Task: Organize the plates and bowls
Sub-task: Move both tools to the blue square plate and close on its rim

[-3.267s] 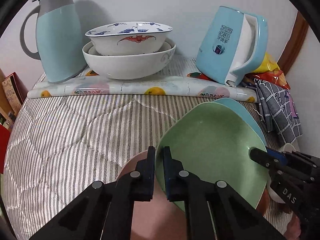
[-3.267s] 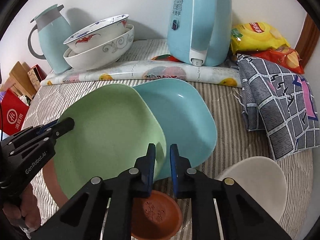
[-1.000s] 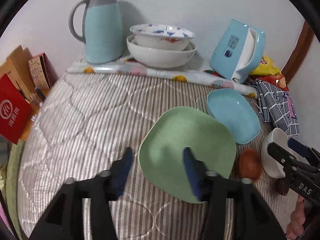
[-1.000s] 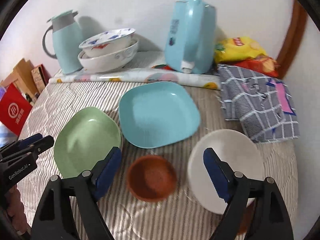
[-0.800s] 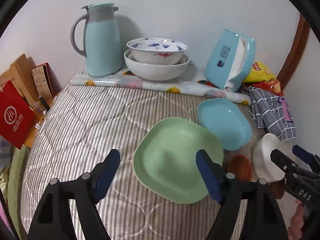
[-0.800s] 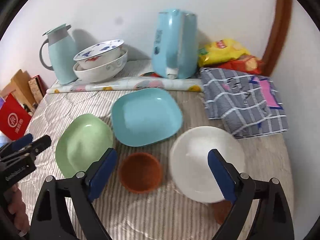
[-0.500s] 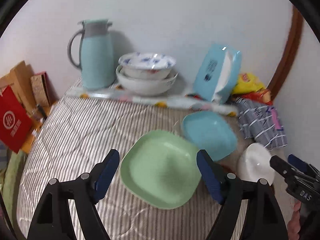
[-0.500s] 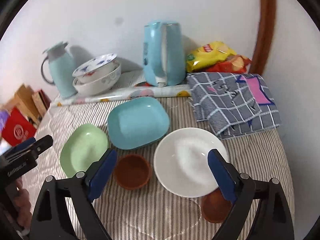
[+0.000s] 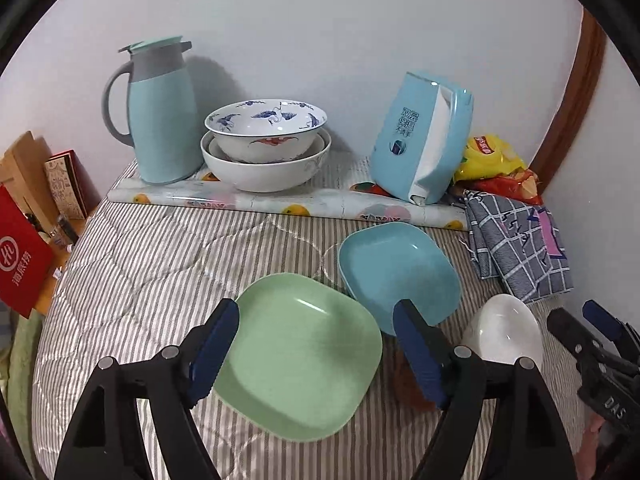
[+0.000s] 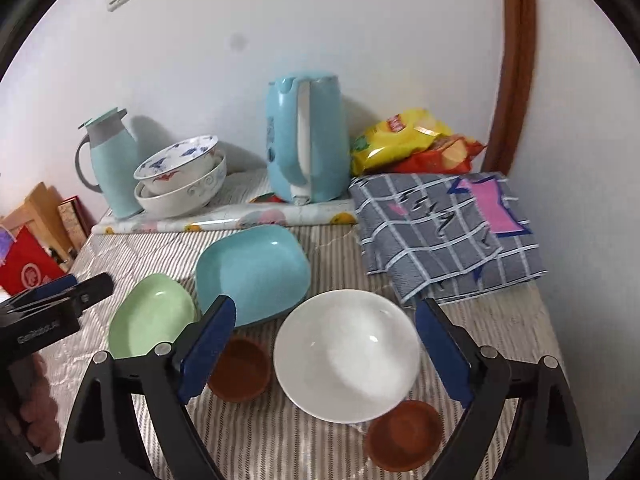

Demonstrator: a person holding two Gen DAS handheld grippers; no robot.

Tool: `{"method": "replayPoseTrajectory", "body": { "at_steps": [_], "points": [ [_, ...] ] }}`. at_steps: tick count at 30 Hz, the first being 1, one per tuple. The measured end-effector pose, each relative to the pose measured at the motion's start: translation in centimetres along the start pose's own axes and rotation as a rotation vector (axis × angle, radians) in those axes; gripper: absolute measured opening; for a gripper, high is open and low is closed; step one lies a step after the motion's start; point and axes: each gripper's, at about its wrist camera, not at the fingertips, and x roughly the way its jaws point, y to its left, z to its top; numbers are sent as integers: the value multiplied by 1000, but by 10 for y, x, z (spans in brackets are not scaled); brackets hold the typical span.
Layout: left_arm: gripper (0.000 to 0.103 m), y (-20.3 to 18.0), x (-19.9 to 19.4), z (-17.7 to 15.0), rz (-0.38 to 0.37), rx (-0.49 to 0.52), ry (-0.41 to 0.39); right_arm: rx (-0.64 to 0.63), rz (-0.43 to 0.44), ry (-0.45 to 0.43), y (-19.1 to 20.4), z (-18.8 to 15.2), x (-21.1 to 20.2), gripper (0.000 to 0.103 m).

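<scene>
Evidently nothing is held: the left gripper (image 9: 316,350) hangs wide open above the green plate (image 9: 298,354), and the right gripper (image 10: 326,354), equally spread, hangs over the white bowl (image 10: 347,350). Taking that bowl as landmark, the blue plate (image 10: 254,274) lies behind-left, a brown saucer (image 10: 240,370) just left (another (image 10: 404,434) in front-right), probably spread out flat for sorting and stacking.

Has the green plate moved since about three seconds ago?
Yes. The green plate overlapped the blue plate then, held in both tongs; now it lies flat on the striped cloth, to the blue plate's left.
</scene>
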Motion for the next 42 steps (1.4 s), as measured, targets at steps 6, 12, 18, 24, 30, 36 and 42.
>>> {"method": "replayPoseTrajectory", "body": {
  "at_steps": [6,12,18,24,30,36,42],
  "points": [
    [78,-4,27,12,19,-18,31,-8,5,51,0,13,30,88],
    [78,-5,55,23,-6,3,53,4,26,75,0,24,59,88],
    [75,-4,80,31,-38,-1,87,20,44,125,3,35,94,72],
    [60,-7,107,36,-52,14,128,17,58,170,10,38,126,64],
    [60,-9,127,38,-73,3,157,-9,50,213,15,40,151,61],
    [48,-11,148,42,-83,7,197,-43,8,265,17,41,172,48],
    [37,-19,163,41,-84,26,244,-45,7,334,19,35,189,35]
  ]
}}
